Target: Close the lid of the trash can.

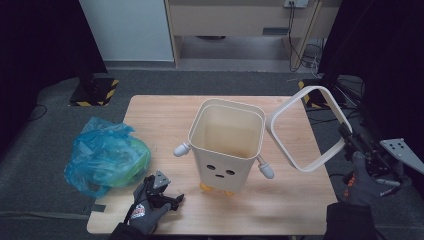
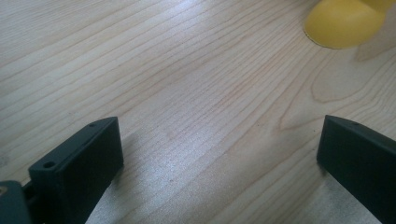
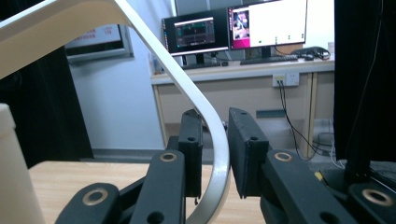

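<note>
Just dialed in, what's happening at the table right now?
The right gripper is shut on the white rim ring of the cartoon-faced trash bin, holding it lifted off and tilted beside the bin's open top. The left gripper rests open and empty on the wooden table near the bin's yellow feet. A blue plastic bag lies at the table's left edge.

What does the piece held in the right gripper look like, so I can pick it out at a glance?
Start at the cream bin with a face and little arms, standing mid-table. Just to its right, lifted off the wooden table, is the rim frame, a thin cream rounded-square loop held at one edge in the right gripper. Unlike the bin or the blue plastic bag, it is an open ring you see straight through.
</note>
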Demonstrator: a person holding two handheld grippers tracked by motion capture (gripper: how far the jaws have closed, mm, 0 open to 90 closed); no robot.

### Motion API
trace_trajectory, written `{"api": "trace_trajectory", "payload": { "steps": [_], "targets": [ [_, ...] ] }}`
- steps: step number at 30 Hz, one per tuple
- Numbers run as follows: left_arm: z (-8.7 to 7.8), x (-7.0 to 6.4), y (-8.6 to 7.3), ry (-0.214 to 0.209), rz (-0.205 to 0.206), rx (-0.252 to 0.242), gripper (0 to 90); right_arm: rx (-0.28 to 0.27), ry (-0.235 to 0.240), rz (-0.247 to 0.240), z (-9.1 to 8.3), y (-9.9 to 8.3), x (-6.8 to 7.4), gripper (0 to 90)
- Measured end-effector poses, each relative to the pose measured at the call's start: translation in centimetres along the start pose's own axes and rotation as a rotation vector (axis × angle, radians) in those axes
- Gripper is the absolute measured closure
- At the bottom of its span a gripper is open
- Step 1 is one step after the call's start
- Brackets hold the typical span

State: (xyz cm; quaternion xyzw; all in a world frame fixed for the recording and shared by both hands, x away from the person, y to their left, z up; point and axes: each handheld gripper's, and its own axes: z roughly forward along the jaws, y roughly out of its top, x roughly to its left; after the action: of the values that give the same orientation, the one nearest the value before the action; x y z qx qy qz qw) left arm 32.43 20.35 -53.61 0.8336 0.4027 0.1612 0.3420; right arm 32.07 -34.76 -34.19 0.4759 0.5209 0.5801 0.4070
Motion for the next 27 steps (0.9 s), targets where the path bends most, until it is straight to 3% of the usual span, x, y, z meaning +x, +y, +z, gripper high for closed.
{"api": "trace_trajectory", "payload": {
  "steps": [14, 27],
  "targets": [
    [0.0, 0.0, 0.0, 0.0, 0.002, 0.001, 0.0, -0.065, 0.038, 0.011, -0.8, 1.6, 0.7, 76.2],
    [0.0, 0.0, 0.0, 0.0, 0.004, 0.002, 0.0, -0.069, 0.103, 0.019, 0.0, 2.4, 1.7, 76.5]
  ]
}}
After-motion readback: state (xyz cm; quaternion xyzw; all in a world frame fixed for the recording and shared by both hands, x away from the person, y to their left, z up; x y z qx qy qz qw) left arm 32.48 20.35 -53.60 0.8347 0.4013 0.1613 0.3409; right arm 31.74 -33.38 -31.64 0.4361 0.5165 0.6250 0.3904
